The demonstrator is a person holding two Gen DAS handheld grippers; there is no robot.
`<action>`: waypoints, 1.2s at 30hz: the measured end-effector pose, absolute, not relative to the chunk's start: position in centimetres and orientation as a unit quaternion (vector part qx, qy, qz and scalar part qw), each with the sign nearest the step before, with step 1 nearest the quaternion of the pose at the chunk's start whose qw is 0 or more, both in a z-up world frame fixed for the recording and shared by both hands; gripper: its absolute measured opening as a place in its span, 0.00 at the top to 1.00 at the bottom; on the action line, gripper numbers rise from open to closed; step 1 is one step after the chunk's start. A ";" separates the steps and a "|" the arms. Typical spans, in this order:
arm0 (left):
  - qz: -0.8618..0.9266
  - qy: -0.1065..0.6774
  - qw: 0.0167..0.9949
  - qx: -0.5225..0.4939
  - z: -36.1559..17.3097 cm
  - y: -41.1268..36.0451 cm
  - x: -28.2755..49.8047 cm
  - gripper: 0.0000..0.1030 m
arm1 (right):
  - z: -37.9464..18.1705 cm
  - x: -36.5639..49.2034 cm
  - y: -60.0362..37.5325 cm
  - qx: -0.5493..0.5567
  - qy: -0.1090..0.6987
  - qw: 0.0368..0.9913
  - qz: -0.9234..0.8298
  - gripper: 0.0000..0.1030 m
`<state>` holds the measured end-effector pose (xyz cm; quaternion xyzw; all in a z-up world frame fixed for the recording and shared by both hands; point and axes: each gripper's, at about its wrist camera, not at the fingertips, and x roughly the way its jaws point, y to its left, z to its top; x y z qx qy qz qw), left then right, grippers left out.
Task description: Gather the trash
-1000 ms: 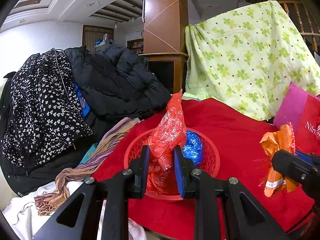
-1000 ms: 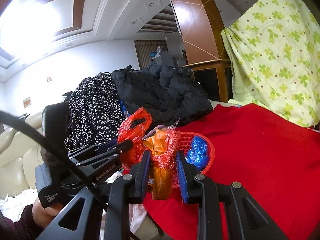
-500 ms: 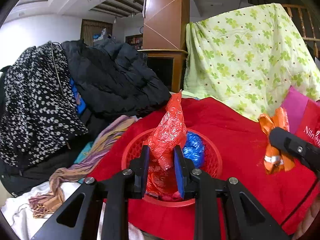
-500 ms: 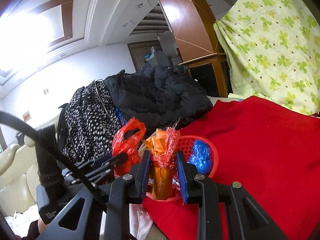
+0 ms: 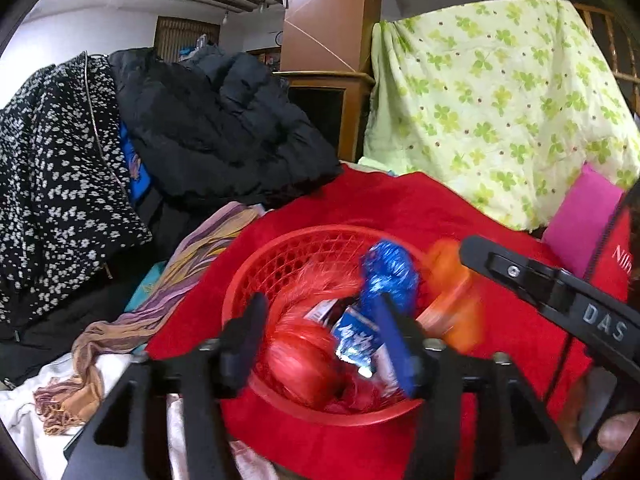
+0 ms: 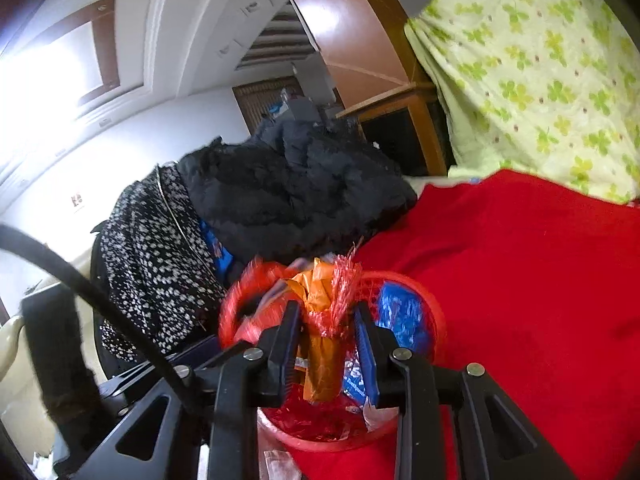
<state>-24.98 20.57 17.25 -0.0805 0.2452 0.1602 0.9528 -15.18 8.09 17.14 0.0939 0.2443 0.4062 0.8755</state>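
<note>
Both grippers are hanging over the red basket (image 5: 280, 264), which is sitting on the red cloth (image 5: 460, 216) with a pile of dark coats (image 5: 224, 128) just behind it. The left gripper (image 5: 320, 344) is opening, its 2 fingers standing well apart, and the red plastic bag (image 5: 304, 360) is lying blurred between them, down inside the basket and no longer pressed by either pad; a blue wrapper (image 5: 390, 272) is sitting in the basket beside it. The right gripper (image 6: 328, 344) is also starting to open, yet its pads are looking as if they are touching the orange wrapper (image 6: 320, 360), which is standing upright between them with its long axis running up and down and its frayed red top (image 6: 346, 292) sticking above the fingers. That wrapper is hanging directly above the basket's near half, so the way to the target is simply downward, and the right gripper is the one carrying it. The drop is probably needing only a wider opening; the thin wrapper may be clinging to a pad or tipping against the rim (image 6: 434, 312) as it is falling
</note>
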 end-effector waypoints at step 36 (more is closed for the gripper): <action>0.136 0.173 0.975 0.030 25.4 6.5 -30.9 0.01 | 23.5 -29.1 -11.8 0.015 0.102 0.964 0.246 0.27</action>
